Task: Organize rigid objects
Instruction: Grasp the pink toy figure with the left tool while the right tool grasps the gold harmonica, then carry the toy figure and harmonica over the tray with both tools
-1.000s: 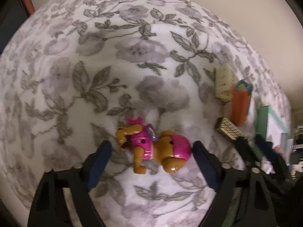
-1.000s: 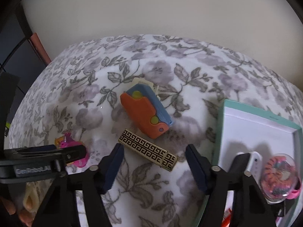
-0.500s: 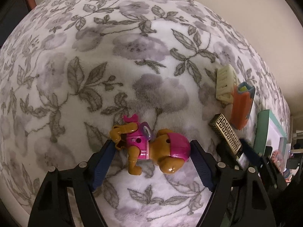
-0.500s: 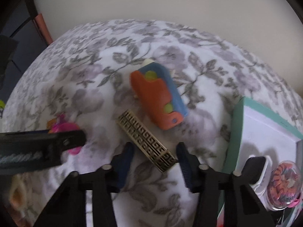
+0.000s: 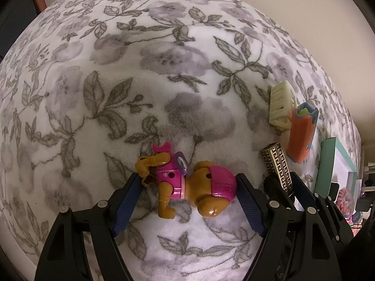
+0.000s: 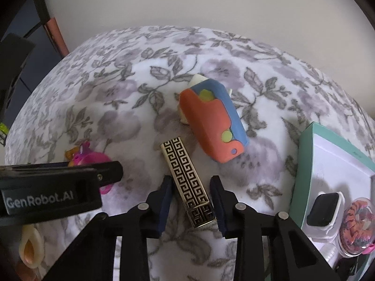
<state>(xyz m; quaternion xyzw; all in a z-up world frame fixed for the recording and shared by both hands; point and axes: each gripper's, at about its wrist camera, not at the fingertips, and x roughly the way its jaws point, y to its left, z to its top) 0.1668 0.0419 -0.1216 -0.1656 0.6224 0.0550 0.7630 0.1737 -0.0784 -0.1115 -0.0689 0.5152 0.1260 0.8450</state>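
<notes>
Gold-and-black patterned bar (image 6: pixel 187 182) lies flat on the floral blanket (image 6: pixel 131 98), long axis running away from the right camera, near end between the fingers of the right gripper (image 6: pixel 191 201). The jaws have just been closing with the bar between them. In the right wrist view a narrow strip of blanket shows on each side of the bar, so the pads appear close but not yet pressing; contact cannot be confirmed. The left wrist view shows the same bar (image 5: pixel 279 166) upright in perspective between the right gripper's fingers.

Orange-and-blue block (image 6: pixel 212 120) sits just beyond the bar, apart from it, lying over a cream ridged piece (image 5: pixel 281 105). Teal-rimmed box (image 6: pixel 304 164) stands to the right, already holding a small watch-like device (image 6: pixel 324 210) and a round patterned object (image 6: pixel 358 222).

Toy dog figure (image 5: pixel 187 185), brown with pink outfit, lies on its side between the fingers of the left gripper (image 5: pixel 187 201). Those jaws stand wide; pads sit at either end of the toy, gaps visible, no squeeze.

Step in hand, as judged: right gripper securing the bar for transfer to the box.

Next move calls for: finish the closure squarely on the bar's long sides, lift clear of the plush pile, carry right over the box rim. Bar looks smooth, so it may slip or pivot if pinched near one end.
</notes>
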